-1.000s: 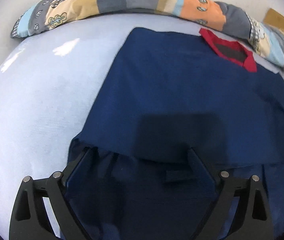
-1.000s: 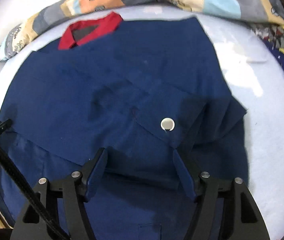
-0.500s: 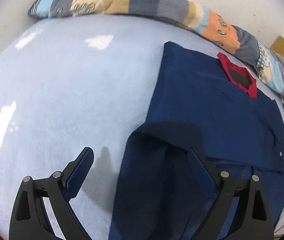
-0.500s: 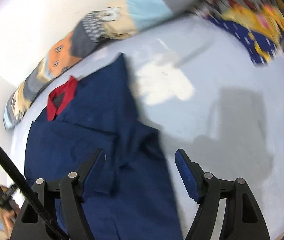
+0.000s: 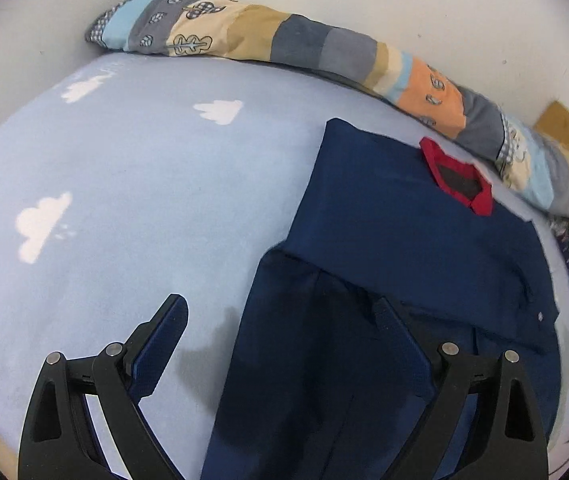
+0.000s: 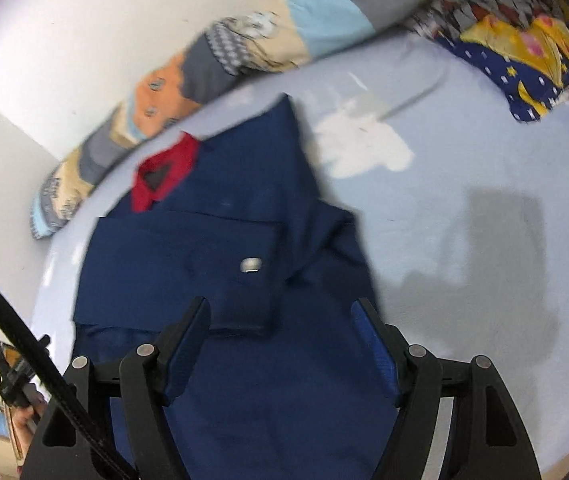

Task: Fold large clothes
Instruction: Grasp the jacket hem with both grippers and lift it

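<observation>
The shirt (image 5: 396, 248) is seen in dark navy, its collar (image 5: 458, 182) in red. The bed sheet (image 5: 132, 184) is coloured pale blue with white clouds. The long pillow (image 5: 308, 44) is patched in grey, tan, orange and light blue — small printed motifs are scattered over it.

Left gripper (image 5: 278, 320): black angular finger arms with triangular cut-outs, two silver round pins on each arm, and blue textured pads (image 5: 164, 346) on the inner finger faces. Right gripper (image 6: 282, 324): same build, black arms, silver pins, blue pads (image 6: 376, 354). A black cable (image 6: 24, 344) crosses the near left of the right wrist view.
</observation>
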`<state>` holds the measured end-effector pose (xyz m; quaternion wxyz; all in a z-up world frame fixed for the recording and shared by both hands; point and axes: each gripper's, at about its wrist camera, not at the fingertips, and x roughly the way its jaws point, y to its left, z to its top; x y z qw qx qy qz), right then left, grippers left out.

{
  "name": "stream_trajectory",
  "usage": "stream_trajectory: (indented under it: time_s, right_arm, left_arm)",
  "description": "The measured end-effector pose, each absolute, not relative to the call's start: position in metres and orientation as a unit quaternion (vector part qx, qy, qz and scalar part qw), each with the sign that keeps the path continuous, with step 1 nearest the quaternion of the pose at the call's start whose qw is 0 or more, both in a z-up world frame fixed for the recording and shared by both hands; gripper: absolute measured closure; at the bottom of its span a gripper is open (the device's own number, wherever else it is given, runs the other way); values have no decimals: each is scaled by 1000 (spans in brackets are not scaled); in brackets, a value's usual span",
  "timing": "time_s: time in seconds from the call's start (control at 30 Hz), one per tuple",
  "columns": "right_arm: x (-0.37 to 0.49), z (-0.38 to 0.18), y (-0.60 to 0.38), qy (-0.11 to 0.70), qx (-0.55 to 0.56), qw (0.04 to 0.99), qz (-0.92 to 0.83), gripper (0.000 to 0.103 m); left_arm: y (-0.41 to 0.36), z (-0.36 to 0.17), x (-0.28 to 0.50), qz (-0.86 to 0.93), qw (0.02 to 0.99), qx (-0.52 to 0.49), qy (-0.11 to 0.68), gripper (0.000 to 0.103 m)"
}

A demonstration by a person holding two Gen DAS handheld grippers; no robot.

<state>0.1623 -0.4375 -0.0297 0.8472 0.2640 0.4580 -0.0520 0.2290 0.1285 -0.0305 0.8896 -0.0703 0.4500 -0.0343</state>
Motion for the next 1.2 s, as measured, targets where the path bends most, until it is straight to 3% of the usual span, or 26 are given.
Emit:
stream_trajectory:
  time_s: [0.27,0.5,0.7,0.93,1.1,1.2]
  right_arm:
    - [170,-18,-355,417,225,879,54,26]
    - [206,-68,-335,439,163,882,49,26]
    - [221,-103,-340,466,156,871,0,27]
    - [190,-113,-328,452,128,881,-52,27]
    - [168,-122,-317,453,105,884,-36,24]
    - [148,-106,-311,504,61,862,-2,34]
  left_arm:
    - [88,-29,220,-15,908,-13,419,9]
    - [61,-61,262,-19,907,41,420,9]
    - [56,-91,272,-7,897,20,441,9]
    - [76,-114,241,36,889,-27,456,9]
    - [75,-98,197,17,886,-12,462,9]
    - [98,-76,158,12,867,-20,497,9]
